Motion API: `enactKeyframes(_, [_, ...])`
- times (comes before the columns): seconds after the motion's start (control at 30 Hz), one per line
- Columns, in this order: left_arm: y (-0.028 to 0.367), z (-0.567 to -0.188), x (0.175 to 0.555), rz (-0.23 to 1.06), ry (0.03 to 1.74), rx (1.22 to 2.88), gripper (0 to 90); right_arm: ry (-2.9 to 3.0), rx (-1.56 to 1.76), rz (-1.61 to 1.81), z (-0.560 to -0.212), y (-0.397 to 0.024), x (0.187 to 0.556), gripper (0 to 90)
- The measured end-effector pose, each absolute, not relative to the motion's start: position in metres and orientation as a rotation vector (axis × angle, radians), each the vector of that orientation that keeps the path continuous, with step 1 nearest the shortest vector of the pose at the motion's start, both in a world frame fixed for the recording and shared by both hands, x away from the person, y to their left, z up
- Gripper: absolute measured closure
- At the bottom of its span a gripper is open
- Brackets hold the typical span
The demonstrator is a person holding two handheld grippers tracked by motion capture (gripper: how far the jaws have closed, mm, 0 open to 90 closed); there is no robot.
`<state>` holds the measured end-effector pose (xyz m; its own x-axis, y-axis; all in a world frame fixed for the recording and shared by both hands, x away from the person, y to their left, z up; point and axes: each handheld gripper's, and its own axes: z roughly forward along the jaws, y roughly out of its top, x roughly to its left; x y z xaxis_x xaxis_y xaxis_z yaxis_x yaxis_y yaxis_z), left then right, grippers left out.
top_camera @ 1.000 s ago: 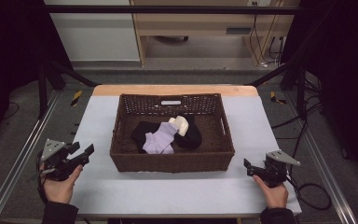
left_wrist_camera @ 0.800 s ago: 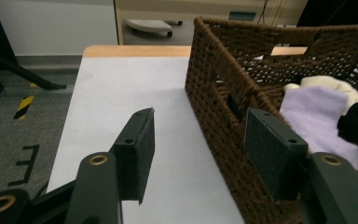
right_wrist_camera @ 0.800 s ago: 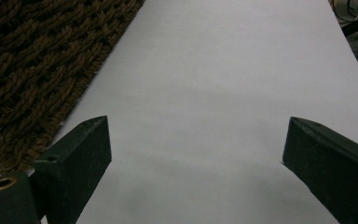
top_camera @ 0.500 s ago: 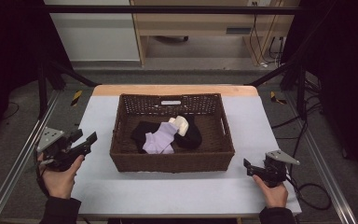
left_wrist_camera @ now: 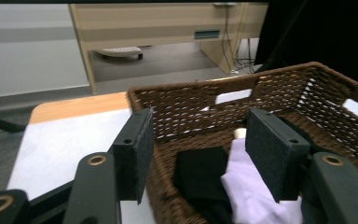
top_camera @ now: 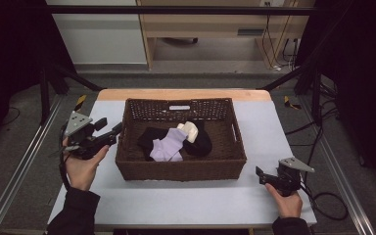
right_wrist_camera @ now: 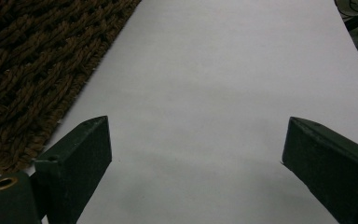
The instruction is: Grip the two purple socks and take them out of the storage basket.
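- Clearly the left gripper (top_camera: 111,135) is the nearer tool: in the high view it hangs at the left wall of the wicker basket (top_camera: 127,157), its tips at the rim, while the right gripper (top_camera: 260,174) rests on the white table (top_camera: 274,128) outside the basket's near right corner, well apart from the clothes.
- From the left gripper, the lilac sock (top_camera: 168,146) lies toward three o'clock in the high view, just inside the basket on its floor, touching and partly covering a black sock (top_camera: 149,137) at its left.
- A second black sock (top_camera: 201,142) and a cream sock (top_camera: 190,130) sit beyond the lilac one, toward two o'clock from the left gripper.
- The lilac sock's long axis runs from about seven o'clock to one o'clock in the high view, so the left gripper meets it roughly across its length, which suits a pinch on the near end.
- In the left gripper view, the jaws stand wide apart and hold nothing; the basket wall rises between them and the lilac sock (left_wrist_camera: 254,191) shows just before the right-hand jaw.
- In the right gripper view, the jaws are also spread wide and hold nothing, with bare table between them and the basket's weave (right_wrist_camera: 32,65) at ten o'clock.
- My judgement: the coming move is for the left gripper to clear the rim, then drop toward three o'clock onto the lilac sock.
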<state>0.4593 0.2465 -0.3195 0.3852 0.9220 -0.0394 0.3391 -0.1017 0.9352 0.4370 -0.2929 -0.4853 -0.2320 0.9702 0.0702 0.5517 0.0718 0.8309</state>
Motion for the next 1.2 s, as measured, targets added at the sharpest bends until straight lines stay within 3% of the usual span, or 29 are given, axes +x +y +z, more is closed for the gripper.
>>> enactKeyframes(0.5, [0.173,-0.318,0.494,0.738,1.065,1.687,41.3,1.841,1.507,1.054,-0.485,-0.293,0.437,8.4])
enactKeyframes(1.2, [0.144,-0.360,0.548,0.744,1.119,1.798,45.6,1.846,1.505,1.054,-0.485,-0.293,0.438,8.4])
